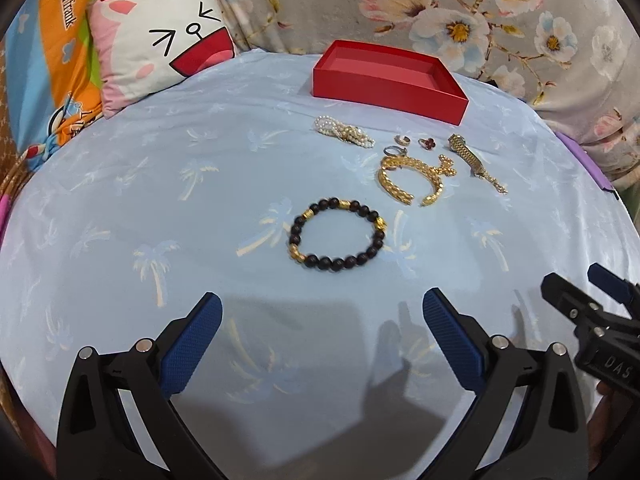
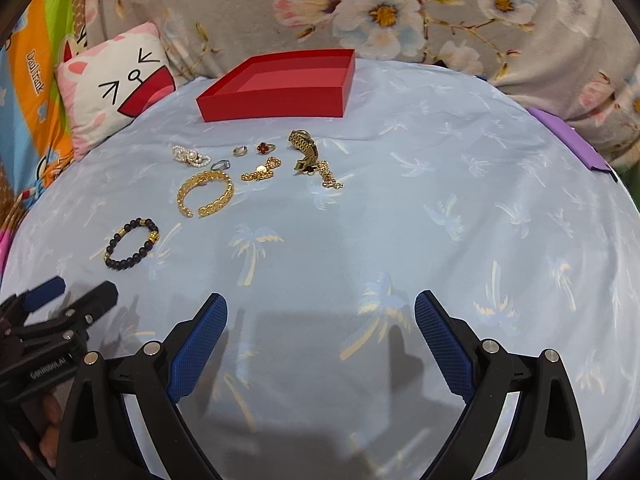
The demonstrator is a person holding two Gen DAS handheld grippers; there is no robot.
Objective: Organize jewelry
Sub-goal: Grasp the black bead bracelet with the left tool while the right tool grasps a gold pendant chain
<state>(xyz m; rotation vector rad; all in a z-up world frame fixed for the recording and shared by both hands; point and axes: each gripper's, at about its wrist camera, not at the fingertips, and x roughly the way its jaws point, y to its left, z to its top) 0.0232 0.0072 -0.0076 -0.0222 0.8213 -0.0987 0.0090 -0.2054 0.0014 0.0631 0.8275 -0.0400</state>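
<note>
Jewelry: beaded bracelet [image 1: 337,237], gold bangle [image 1: 408,179], rings, watch [image 2: 305,148] lie on blue sheet [image 1: 160,200] before red box [image 1: 384,80] | left gripper [image 1: 322,316] spread wide, empty | right gripper [image 2: 321,314] spread wide, empty

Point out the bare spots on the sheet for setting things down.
Bare: sheet right of the watch, and the strip between the bead bracelet and both open grippers. Crowded: between the red box and gold bangle.
</note>
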